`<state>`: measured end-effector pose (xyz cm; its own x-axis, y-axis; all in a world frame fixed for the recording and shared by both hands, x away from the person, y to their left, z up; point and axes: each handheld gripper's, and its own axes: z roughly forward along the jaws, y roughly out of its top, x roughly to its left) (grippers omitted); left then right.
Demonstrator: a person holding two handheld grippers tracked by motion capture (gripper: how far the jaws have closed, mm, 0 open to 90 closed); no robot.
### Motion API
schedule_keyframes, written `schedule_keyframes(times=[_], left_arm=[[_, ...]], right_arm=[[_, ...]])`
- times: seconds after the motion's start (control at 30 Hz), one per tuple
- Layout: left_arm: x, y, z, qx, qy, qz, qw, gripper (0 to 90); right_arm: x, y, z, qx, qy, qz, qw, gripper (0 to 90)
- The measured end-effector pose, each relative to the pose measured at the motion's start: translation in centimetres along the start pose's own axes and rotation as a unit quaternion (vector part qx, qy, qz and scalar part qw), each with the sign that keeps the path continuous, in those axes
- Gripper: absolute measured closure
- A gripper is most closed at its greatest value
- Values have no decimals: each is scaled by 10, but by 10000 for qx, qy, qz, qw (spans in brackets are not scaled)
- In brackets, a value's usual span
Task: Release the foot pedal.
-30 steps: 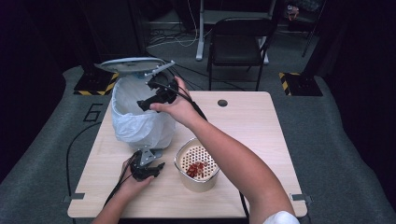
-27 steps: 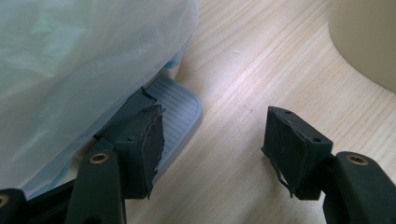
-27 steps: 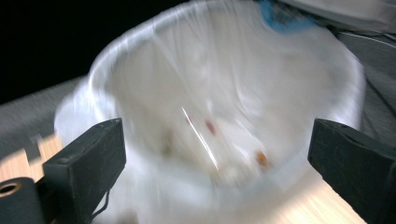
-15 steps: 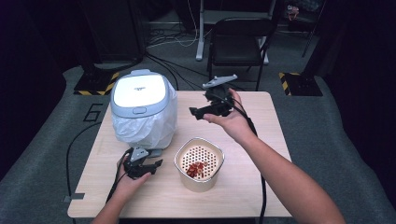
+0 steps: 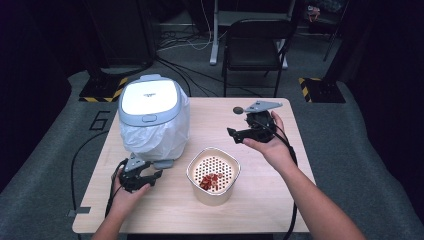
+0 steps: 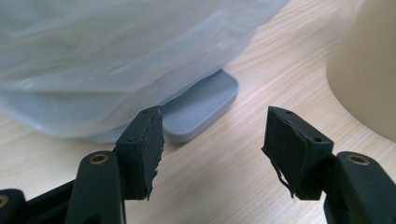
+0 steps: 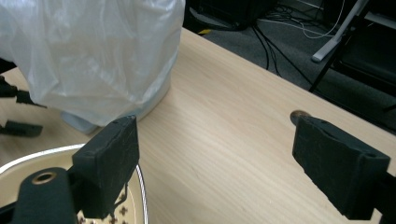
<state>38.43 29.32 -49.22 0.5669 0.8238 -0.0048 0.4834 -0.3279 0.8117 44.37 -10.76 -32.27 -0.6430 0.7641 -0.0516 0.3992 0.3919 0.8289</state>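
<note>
Left gripper low on the table, jaws apart and empty, just short of the bin's grey pedal, plain in the left gripper view. Right gripper raised, spread wide, empty, beyond the cream basket. Bin lid now shut, open a second ago; right gripper since drawn away rightward.

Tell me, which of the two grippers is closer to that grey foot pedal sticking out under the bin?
The left. The left gripper rests on the table right in front of the pedal, jaws open toward it. The right gripper is held up across the table, beyond the perforated bowl.
</note>
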Motion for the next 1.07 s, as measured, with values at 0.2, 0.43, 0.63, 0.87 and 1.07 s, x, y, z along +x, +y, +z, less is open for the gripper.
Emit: schedule_keyframes(times=[0.2,0.43,0.63,0.87,1.07], left_arm=[[5,-4,-5,-30,126,-335,9994,376],[13,-9,-10,43,208,-456,9987,376],[21,-12,-15,115,333,-542,9979,375],[31,-22,-17,141,508,-692,9962,375],[39,-31,-14,89,729,-861,9936,367]], right_arm=[[-10,-31,-1,84,-68,148,9998,147],[-20,-67,0,119,-209,289,9993,160],[-28,-97,2,192,-344,459,9982,166],[-36,-138,1,158,-669,730,9950,168],[-36,-171,11,222,-665,1089,9916,167]])
